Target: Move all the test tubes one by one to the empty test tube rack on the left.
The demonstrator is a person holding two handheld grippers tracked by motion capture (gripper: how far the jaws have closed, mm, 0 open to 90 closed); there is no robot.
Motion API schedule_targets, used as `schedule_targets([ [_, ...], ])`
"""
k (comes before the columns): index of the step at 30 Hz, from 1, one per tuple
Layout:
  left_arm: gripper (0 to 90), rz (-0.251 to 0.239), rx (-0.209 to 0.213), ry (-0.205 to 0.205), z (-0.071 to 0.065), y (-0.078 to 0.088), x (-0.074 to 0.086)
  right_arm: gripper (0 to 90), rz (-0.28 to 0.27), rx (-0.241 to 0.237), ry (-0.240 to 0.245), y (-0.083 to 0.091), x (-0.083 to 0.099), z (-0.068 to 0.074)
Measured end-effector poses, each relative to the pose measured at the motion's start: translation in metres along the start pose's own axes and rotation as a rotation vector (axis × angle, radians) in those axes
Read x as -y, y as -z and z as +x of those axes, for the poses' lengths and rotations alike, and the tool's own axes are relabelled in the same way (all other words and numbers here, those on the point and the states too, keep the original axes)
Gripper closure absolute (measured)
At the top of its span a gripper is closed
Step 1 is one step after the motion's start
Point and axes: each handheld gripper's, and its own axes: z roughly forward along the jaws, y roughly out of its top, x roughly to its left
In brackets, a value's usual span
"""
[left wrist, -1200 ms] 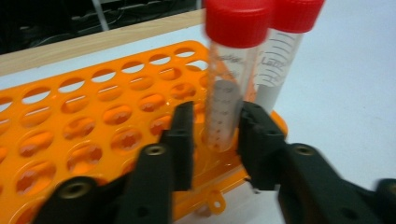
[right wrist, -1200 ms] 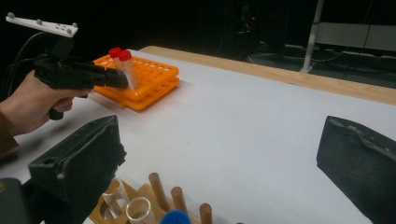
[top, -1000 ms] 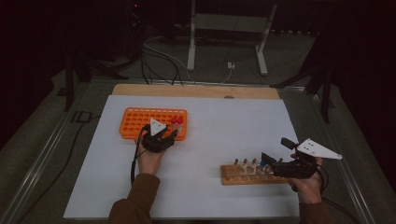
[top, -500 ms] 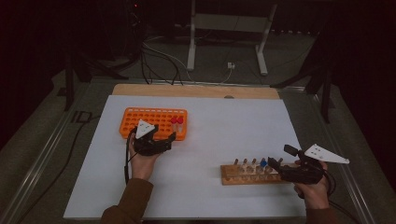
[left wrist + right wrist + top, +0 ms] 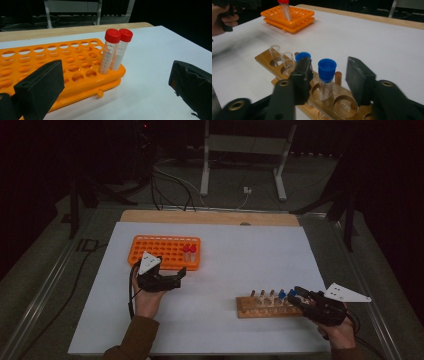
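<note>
A white sheet (image 5: 235, 270) covers the table, with a bare wooden strip (image 5: 210, 217) along its far edge. On the sheet's left half, toward the far side, sits the orange plastic many-holed rack (image 5: 165, 252); two red-capped tubes (image 5: 115, 51) stand side by side in holes at its right end. The left gripper (image 5: 175, 277) hangs just before the rack's near edge. On the right half, nearer the person, lies the wooden block rack (image 5: 262, 306), holding clear tubes at its left and two blue-capped tubes (image 5: 327, 75) at its right. The right gripper (image 5: 299, 295) sits at that right end, its jaws either side of one blue-capped tube.
</note>
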Motion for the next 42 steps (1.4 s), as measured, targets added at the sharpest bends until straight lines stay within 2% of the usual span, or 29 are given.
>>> schedule_targets([
  [4, 0.8, -0.009, -0.002, 0.010, 0.002, 0.004, 0.002, 66.5, 0.027, -0.006, 0.029, -0.004, 0.002, 0.002],
  [9, 0.8, -0.020, -0.003, 0.011, 0.002, 0.009, 0.002, 71.6, 0.059, -0.004, 0.043, -0.010, 0.005, 0.003],
  [17, 0.8, -0.027, -0.008, 0.020, 0.004, 0.013, 0.005, 75.7, 0.063, -0.001, 0.051, -0.011, 0.006, 0.004],
  [28, 0.8, -0.020, -0.011, 0.015, 0.004, 0.013, 0.006, 75.9, 0.010, -0.009, 0.031, 0.001, -0.005, 0.004],
  [42, 0.8, -0.015, 0.000, 0.001, -0.001, 0.011, 0.006, 76.0, -0.059, -0.019, 0.029, 0.016, -0.034, 0.004],
])
